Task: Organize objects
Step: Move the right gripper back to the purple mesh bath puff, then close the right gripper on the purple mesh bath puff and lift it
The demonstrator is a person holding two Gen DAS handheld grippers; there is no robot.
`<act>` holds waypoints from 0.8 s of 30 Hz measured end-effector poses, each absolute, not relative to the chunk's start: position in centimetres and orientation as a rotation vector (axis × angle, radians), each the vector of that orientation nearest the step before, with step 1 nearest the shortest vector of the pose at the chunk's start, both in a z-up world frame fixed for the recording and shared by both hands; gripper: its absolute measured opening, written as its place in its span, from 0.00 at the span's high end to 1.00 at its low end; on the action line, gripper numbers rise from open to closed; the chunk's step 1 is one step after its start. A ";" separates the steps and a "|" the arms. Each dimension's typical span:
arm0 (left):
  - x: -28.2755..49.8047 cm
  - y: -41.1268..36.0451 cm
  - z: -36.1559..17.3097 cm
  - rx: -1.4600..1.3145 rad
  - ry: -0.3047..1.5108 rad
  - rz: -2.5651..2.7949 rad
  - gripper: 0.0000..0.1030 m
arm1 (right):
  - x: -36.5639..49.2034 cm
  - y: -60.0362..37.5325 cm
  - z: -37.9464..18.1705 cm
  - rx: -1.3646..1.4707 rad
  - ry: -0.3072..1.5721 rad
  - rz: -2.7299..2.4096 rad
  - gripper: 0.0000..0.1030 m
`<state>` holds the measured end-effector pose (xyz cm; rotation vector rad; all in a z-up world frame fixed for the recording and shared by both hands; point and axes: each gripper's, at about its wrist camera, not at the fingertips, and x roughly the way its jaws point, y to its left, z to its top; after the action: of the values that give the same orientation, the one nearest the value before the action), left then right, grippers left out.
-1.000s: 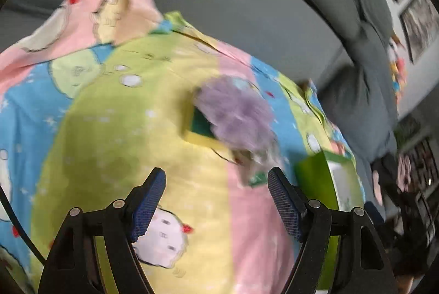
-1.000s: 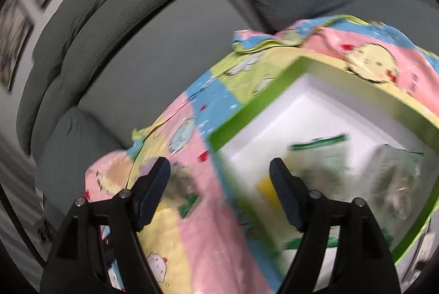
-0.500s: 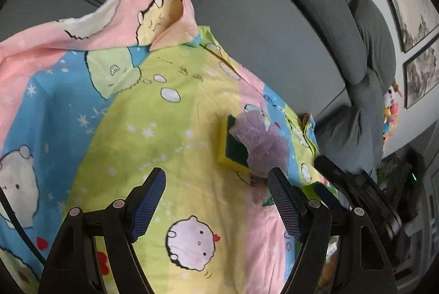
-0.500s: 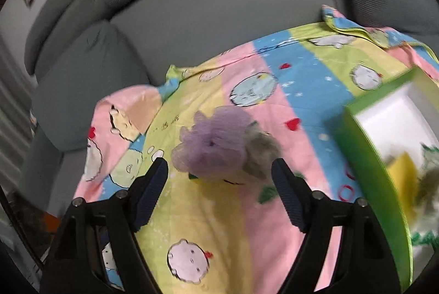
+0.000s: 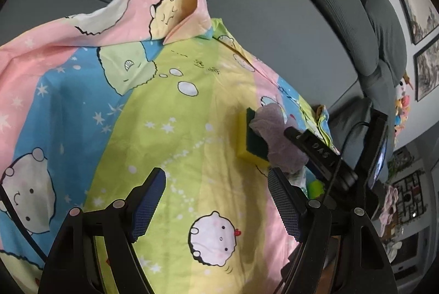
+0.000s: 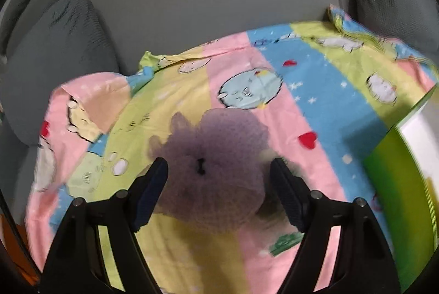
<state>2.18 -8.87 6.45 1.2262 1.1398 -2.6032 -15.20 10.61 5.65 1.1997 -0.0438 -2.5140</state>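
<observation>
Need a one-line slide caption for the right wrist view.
Right gripper closing around a purple mesh pouf on a cartoon-print sheet, green box alongside.

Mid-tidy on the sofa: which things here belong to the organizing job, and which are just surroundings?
Job:
- purple mesh puff, between the closing, not yet touching pads of the right gripper
- yellow-green sponge
- green box
- left gripper, open and empty

Surroundings:
- cartoon blanket
- grey sofa
- framed pictures
</observation>
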 end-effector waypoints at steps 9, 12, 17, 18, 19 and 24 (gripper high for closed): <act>2.3 -8.8 6.4 1.230 1.143 -2.592 0.26 | -14.9 9.6 4.9 1.208 0.054 -2.464 0.87; 2.3 -9.0 6.3 1.236 1.145 -2.581 0.26 | -14.7 9.7 4.4 1.253 0.027 -2.399 0.89; 2.4 -9.3 6.1 1.238 1.151 -2.572 0.26 | -13.0 10.5 5.3 1.252 -0.004 -2.355 0.89; 2.4 -9.3 6.1 1.238 1.152 -2.571 0.26 | -12.6 10.8 5.6 1.257 -0.034 -2.333 0.89; 2.5 -9.4 6.1 1.236 1.153 -2.570 0.26 | -12.2 11.1 6.0 1.260 -0.060 -2.311 0.89; 2.6 -9.6 6.0 1.242 1.157 -2.555 0.26 | -10.1 11.7 7.3 1.250 -0.115 -2.218 0.89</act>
<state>2.57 -9.60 6.01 1.2421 1.1567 -2.5551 -10.09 11.71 7.33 1.2498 -0.1146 -2.2182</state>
